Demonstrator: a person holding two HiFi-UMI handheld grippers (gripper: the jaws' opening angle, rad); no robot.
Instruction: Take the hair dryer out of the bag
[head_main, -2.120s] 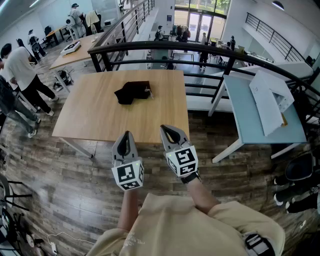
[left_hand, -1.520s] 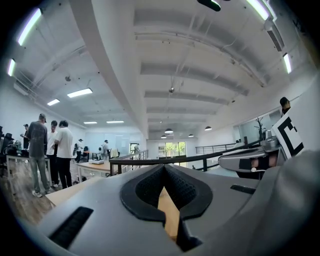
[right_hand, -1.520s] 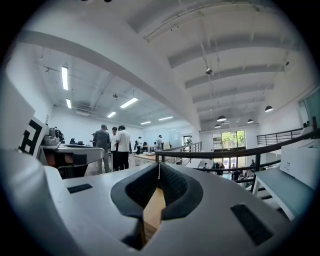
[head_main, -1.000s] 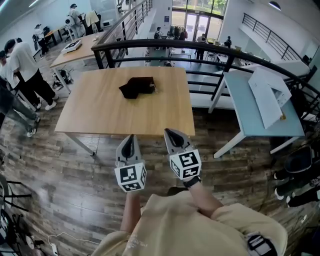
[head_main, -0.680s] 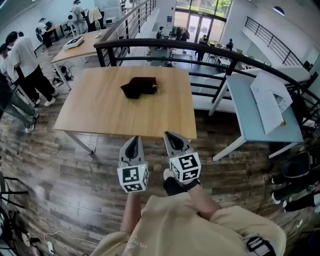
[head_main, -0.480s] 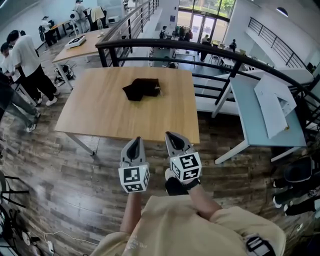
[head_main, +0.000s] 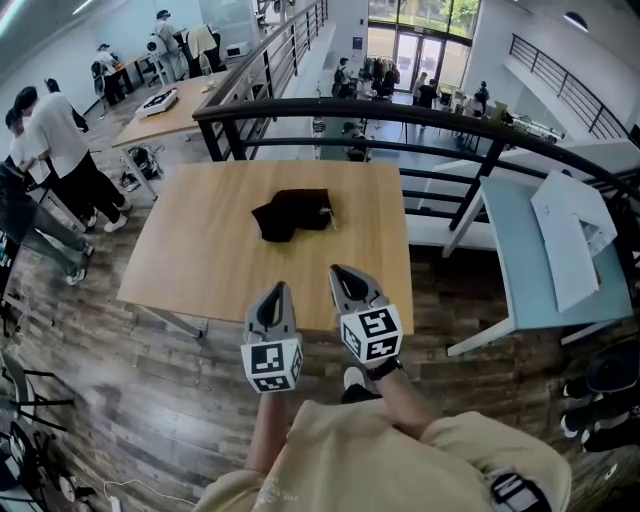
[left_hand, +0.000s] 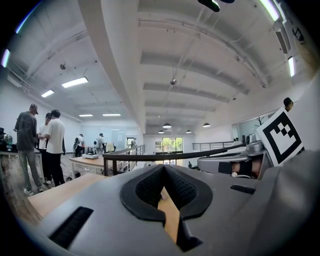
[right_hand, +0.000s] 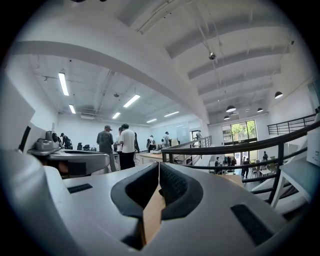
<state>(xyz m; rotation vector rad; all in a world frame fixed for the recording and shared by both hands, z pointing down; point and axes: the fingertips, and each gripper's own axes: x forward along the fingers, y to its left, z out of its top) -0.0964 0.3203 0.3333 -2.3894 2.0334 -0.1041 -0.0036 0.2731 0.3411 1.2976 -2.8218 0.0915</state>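
Note:
A black bag lies crumpled on the wooden table, a little past its middle, with a small light tag at its right end. No hair dryer shows outside it. My left gripper hangs over the table's near edge, shut and empty. Just to its right, my right gripper is shut and empty too. Both point level toward the bag, well short of it. In the left gripper view the pads meet at the tips; in the right gripper view the pads do the same.
A black railing runs behind the table. A grey table with white sheets stands at the right. Several people stand at the left near other tables. Wood floor lies under me.
The table and bag have come nearer in the head view. Both grippers, earlier over the floor, now reach the table's near edge. Their jaws stayed shut.

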